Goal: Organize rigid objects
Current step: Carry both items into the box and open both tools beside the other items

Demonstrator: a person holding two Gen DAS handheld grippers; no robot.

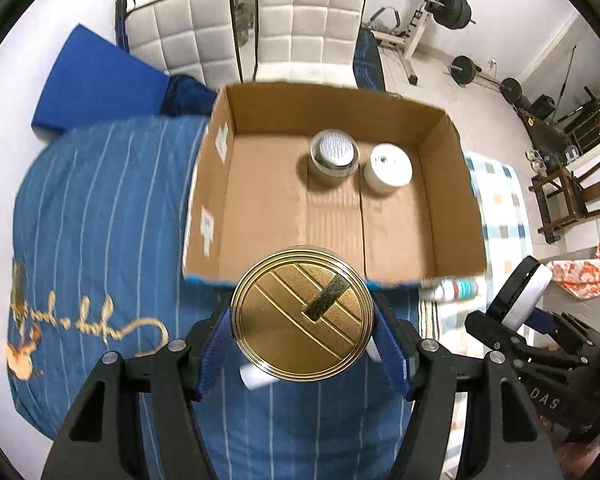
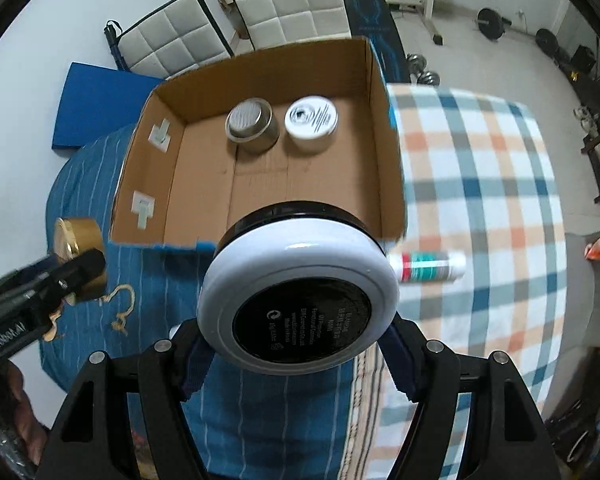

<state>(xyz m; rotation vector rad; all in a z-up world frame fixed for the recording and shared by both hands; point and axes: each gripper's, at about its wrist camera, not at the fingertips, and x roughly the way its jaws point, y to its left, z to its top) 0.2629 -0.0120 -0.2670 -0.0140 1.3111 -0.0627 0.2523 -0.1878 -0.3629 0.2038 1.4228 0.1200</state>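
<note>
Two round containers are in my grip above a blue striped bedspread [image 1: 100, 208]. My left gripper [image 1: 302, 344] clamps a gold tin [image 1: 302, 316], its slotted lid facing the camera, axis pointing up at me. My right gripper [image 2: 296, 332] clamps a white-rimmed black jar [image 2: 298, 292], its labelled base facing the camera. Ahead sits an open cardboard box [image 1: 452, 200] holding a silver tin [image 1: 334, 156] just beside a white jar [image 1: 388, 168]. A spray can [image 2: 432, 266] lies on its side on the checked blanket [image 2: 480, 160], near the box.
</note>
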